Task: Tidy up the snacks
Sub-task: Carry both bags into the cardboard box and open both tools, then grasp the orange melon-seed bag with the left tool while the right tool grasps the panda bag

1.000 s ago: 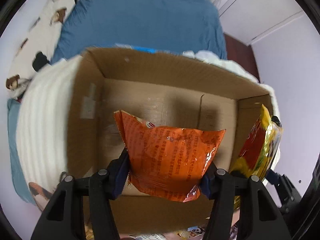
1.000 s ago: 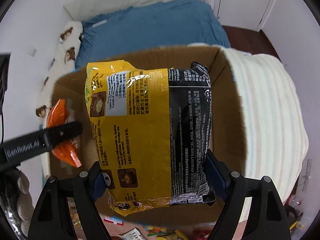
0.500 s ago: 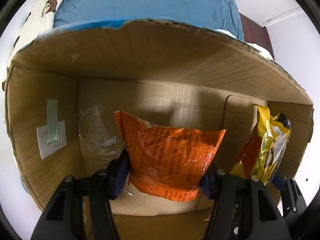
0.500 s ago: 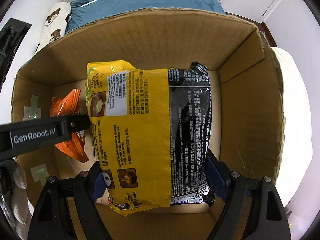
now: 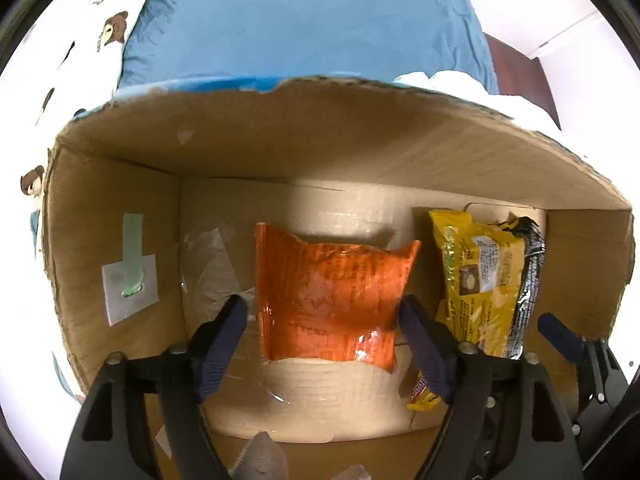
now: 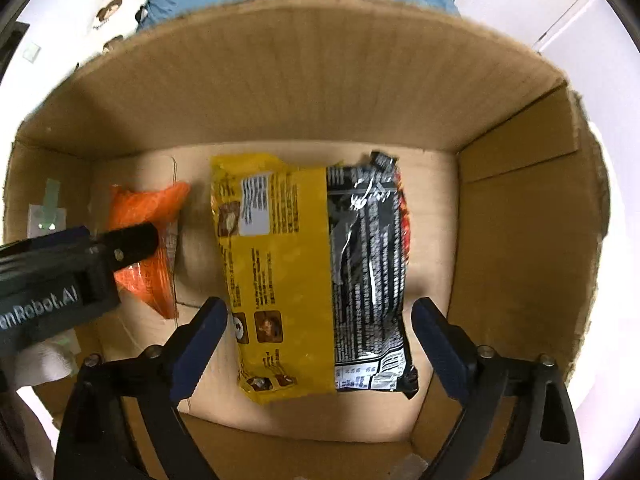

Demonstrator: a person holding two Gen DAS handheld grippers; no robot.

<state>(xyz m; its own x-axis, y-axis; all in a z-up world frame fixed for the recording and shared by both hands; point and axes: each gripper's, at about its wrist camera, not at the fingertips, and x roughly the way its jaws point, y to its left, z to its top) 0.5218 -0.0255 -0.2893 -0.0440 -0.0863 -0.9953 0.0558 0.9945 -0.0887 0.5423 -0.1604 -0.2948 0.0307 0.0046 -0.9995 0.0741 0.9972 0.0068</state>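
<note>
Left gripper (image 5: 320,316) and right gripper (image 6: 320,320): I see both jaws just opened, releasing orange snack bag (image 5: 328,296) and yellow-black noodle packet (image 6: 312,272) side by side onto cardboard box (image 6: 280,92) floor; both are stowed.

Both grippers point straight down. Left gripper (image 5: 322,316): jaws have just been opening, blue fingers (image 5: 222,340) spread, apparently clear of the packet between them. Right gripper (image 6: 320,328): jaws likewise just opening, fingers (image 6: 438,340) set wide, standing off either side of its packet. Left gripper's black body (image 6: 60,284) shows beside the right.
</note>
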